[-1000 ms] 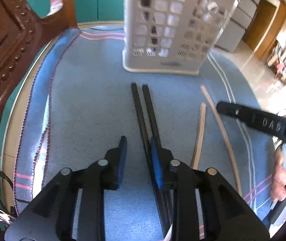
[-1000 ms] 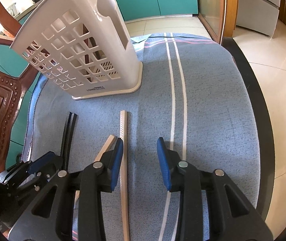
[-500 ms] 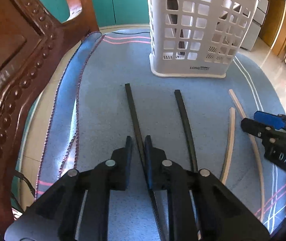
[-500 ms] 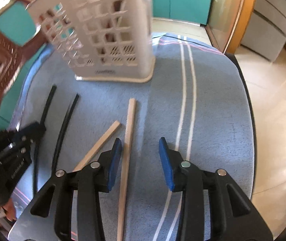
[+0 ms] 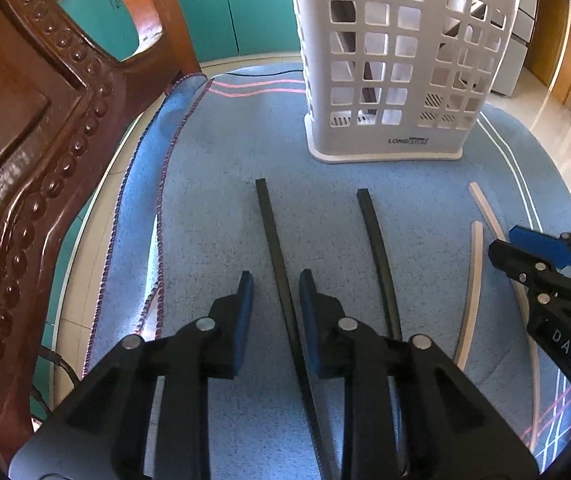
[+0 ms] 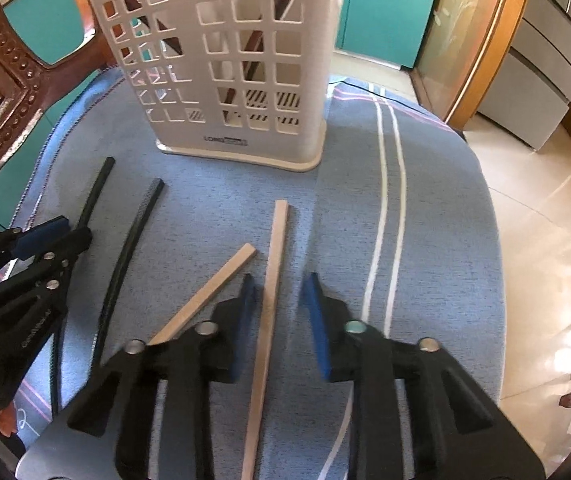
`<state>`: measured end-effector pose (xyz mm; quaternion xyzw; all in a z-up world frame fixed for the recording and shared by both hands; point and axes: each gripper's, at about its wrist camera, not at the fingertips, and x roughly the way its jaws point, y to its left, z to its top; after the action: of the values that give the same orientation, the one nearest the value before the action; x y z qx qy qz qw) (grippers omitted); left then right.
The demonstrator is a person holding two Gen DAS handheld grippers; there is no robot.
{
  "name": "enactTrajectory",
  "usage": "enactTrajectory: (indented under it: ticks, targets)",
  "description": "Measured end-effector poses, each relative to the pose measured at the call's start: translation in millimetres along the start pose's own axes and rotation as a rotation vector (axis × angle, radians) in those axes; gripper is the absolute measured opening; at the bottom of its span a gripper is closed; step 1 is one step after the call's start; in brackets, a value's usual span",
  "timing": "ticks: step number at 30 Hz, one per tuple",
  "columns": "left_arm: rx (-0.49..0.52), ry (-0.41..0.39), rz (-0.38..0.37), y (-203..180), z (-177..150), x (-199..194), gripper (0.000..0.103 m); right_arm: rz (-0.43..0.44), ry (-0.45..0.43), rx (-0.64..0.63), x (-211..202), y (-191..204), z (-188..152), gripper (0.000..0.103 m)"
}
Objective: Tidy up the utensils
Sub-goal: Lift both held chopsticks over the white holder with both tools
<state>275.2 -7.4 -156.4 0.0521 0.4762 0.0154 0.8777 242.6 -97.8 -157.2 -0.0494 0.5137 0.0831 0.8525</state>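
Blue cloth [image 5: 213, 216] carries white basket [image 5: 401, 64], black chopsticks [image 5: 275, 240], wooden chopsticks [image 6: 273, 264]

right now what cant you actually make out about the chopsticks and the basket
- Left wrist view: near ends of both black chopsticks hidden under the left gripper.
- Right wrist view: near end of the wooden chopstick cut off by the bottom edge, between the right gripper fingers.
- Both views: basket top cropped; its contents unclear through the holes.

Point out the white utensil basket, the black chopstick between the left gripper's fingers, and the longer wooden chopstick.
white utensil basket [image 5: 389, 148], left wrist view, base band.
black chopstick [image 5: 273, 236], left wrist view, mid-shaft.
longer wooden chopstick [image 6: 275, 256], right wrist view, upper shaft.
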Motion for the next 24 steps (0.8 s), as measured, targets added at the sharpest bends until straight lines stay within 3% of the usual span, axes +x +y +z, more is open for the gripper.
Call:
enactTrajectory:
  ticks: [3,9,13,18,24]
  targets:
    - [-0.002,0.0,-0.005,-0.3,-2.7,-3.5,0.023,0.035,0.004,0.013,-1.8,0.8,0.2,0.01]
    - [0.006,-0.001,-0.027,-4.0,-2.9,-3.7,0.009,0.063,-0.001,0.037,-6.6,-2.3,2.7,0.007]
    - [-0.034,-0.02,-0.065,1.3,-1.9,-12.0,0.007,0.1,-0.043,0.06,-21.3,-15.7,8.5,0.006]
    - [-0.065,-0.148,-0.112,11.6,7.9,-58.4,0.007,0.214,-0.175,0.096,-75.7,-32.1,16.3,0.006]
    - [-0.082,-0.394,-0.189,30.2,17.2,-156.9,0.007,0.331,-0.381,0.112,-159.1,-53.7,17.1,0.006]
